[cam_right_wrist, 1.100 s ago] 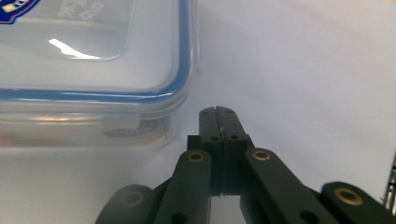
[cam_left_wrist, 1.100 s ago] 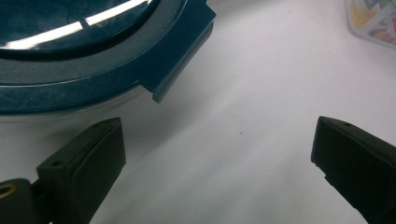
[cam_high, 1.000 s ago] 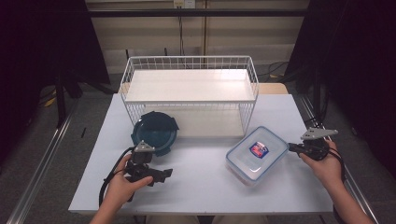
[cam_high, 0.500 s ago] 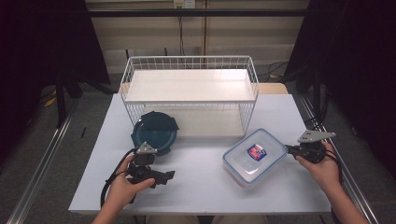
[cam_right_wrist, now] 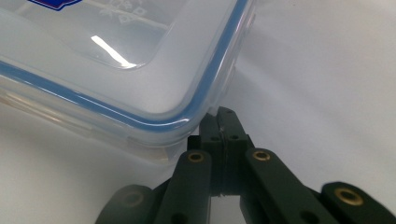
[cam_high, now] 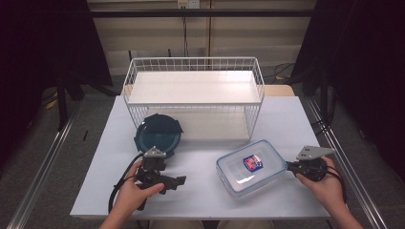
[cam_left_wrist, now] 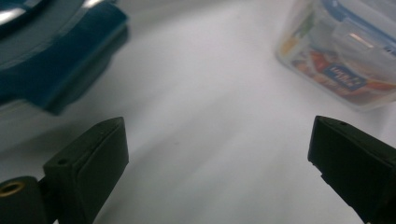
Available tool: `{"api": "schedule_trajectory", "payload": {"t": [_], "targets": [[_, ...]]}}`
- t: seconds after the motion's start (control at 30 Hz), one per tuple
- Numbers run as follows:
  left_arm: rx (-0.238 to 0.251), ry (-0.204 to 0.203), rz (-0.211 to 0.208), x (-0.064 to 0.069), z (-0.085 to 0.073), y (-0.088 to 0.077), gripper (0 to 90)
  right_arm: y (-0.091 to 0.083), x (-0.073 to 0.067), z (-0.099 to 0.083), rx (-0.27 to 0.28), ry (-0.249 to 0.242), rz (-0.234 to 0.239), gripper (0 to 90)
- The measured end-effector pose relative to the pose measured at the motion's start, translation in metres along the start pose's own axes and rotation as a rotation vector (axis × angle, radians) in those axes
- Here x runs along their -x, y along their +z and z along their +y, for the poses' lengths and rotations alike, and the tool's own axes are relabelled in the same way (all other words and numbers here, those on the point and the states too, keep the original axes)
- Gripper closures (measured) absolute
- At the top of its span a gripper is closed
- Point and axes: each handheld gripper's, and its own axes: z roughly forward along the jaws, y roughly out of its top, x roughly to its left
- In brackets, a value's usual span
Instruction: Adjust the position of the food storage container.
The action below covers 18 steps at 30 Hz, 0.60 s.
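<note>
Jaws of the right gripper [cam_high: 290, 167] are pressed together with nothing between them, and their tips are set against the right-hand corner of the clear container [cam_high: 251, 166]; in the right gripper view the closed tips [cam_right_wrist: 223, 122] are seen touching the container's [cam_right_wrist: 116, 60] blue-sealed rim. The container, marked with a blue and red label on its lid, is placed on the white table [cam_high: 286, 114] toward the front right corner, turned at an angle to the table's edges. The left gripper [cam_high: 175, 182] is held near the front left part of the table, its jaws spread wide over bare surface with nothing gripped. A dark teal round lid [cam_high: 158, 135] is found just behind it, leaning against the white wire rack [cam_high: 196, 95] that is set along the table's far edge.
</note>
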Motion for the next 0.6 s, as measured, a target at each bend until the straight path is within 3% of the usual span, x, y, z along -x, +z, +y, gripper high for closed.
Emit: {"api": "schedule_trajectory", "payload": {"t": [0.03,0.1,0.2,0.6], "targets": [[0.0,0.0,0.0,0.0,0.0,0.0,5.0,0.0,0.0,0.0,0.0,0.0,0.0,90.0],[-0.006,-0.013,-0.046,0.006,0.001,0.007,5.0,0.001,-0.005,0.001,0.001,0.004,0.006,90.0],[0.001,-0.023,-0.076,0.012,0.002,0.011,5.0,0.003,-0.011,0.003,-0.003,-0.002,0.029,90.0],[0.047,-0.099,-0.15,0.018,0.005,0.01,5.9,0.018,-0.045,0.02,-0.013,-0.056,0.098,90.0]]}}
